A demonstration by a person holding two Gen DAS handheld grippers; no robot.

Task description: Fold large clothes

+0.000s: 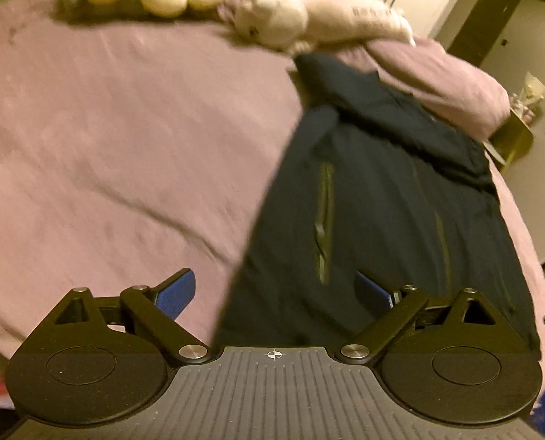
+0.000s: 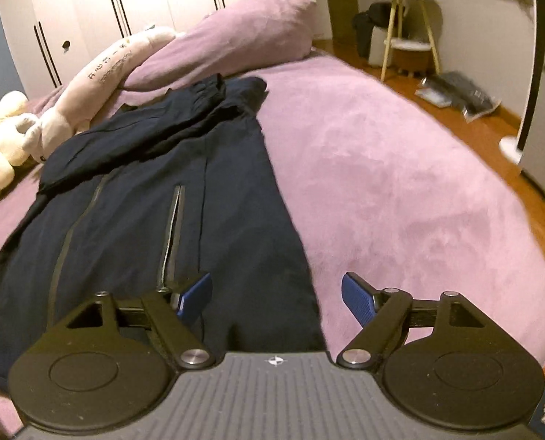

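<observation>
From the left wrist, I am looking over the left gripper [image 1: 276,293], whose jaws are standing wide apart and grasping nothing. The dark jacket [image 1: 382,198] is lying lengthwise on the purple bedspread [image 1: 125,146], its near hem edge falling between my spread fingers. Sleeves are already lying folded across the chest near the collar. Plush toys [image 1: 272,18] are sitting at the far end of the bed, just beyond the collar. This view is smeared, so I am not trusting fine detail.

From the right wrist, I am seeing the right gripper [image 2: 276,297] likewise released and holding nothing, straddling the jacket's other bottom corner [image 2: 280,293]. The zipper [image 2: 169,234] is running up toward a pillow [image 2: 243,33]. A side table [image 2: 408,33] is standing well apart on the floor.

I am judging the risks here: closing on only the top fabric layer would peel the jacket open rather than lift the hem; uneven lifting between the two sides would skew the fold; and pinching the fuzzy bedspread along with the hem would drag it up too. Carrying the hem too far could also knock the sleeves loose.
</observation>
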